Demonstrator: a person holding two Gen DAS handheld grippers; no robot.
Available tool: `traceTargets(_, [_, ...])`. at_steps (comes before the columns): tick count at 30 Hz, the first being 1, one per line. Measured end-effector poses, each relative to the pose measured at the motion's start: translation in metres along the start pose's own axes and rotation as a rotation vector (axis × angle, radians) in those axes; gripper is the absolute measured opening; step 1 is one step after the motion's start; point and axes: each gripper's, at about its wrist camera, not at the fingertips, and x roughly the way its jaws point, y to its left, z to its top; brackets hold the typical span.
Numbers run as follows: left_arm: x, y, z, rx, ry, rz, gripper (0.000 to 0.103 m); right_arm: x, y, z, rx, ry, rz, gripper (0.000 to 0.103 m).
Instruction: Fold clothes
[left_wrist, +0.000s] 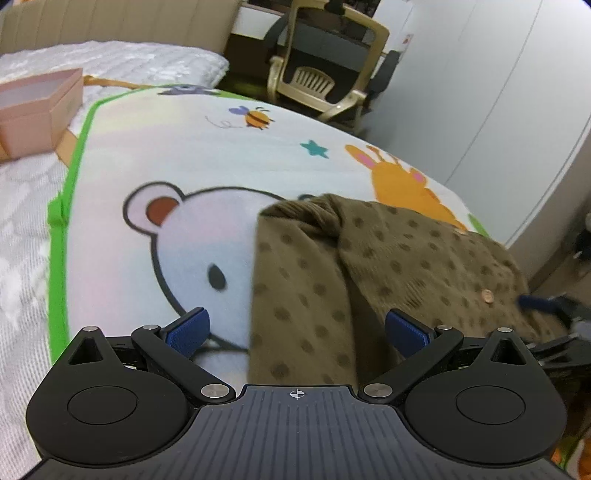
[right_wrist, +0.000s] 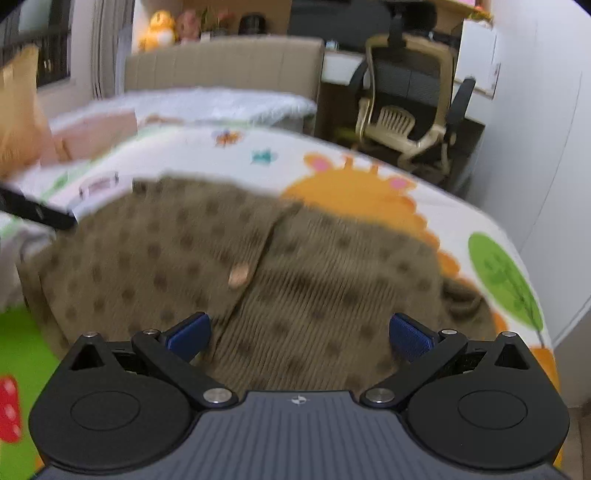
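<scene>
My left gripper (left_wrist: 297, 330) is spread wide, holding nothing. The cardigan (left_wrist: 388, 266), olive with darker dots, lies on the cartoon blanket (left_wrist: 166, 155) just ahead of it; the garment's left edge runs up between my blue pads (left_wrist: 188, 330), so the left pad sits over the bear print and the right pad over the knit. I cannot tell whether either pad touches the cloth. A button (left_wrist: 487, 295) shows further right.

My right gripper (right_wrist: 299, 332) is also wide apart and empty, with the cardigan (right_wrist: 295, 266) directly under and ahead of it, filling the gap between the pads. This view is blurred. A pink box (left_wrist: 37, 110) sits far back left on the bed.
</scene>
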Motion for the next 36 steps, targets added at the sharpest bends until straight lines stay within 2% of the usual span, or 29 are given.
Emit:
traceTargets(5, [-0.006, -0.005, -0.013, -0.023, -0.013, -0.043, 0.103, 0.006, -0.006, -0.005, 0.08, 0.002, 0.02, 0.103])
traceTargets(15, [-0.014, -0.014, -0.031, -0.108, -0.033, -0.101, 0.102, 0.006, -0.005, -0.008, 0.088, -0.016, 0.008, 0.103])
traceTargets(26, [-0.012, -0.031, -0.039, -0.017, -0.031, -0.019, 0.102, 0.005, -0.008, -0.009, 0.098, -0.016, 0.016, 0.103])
traceTargets(36, [-0.014, -0.026, -0.039, -0.047, -0.043, -0.045, 0.102, 0.006, -0.008, -0.009, 0.108, -0.01, 0.016, 0.103])
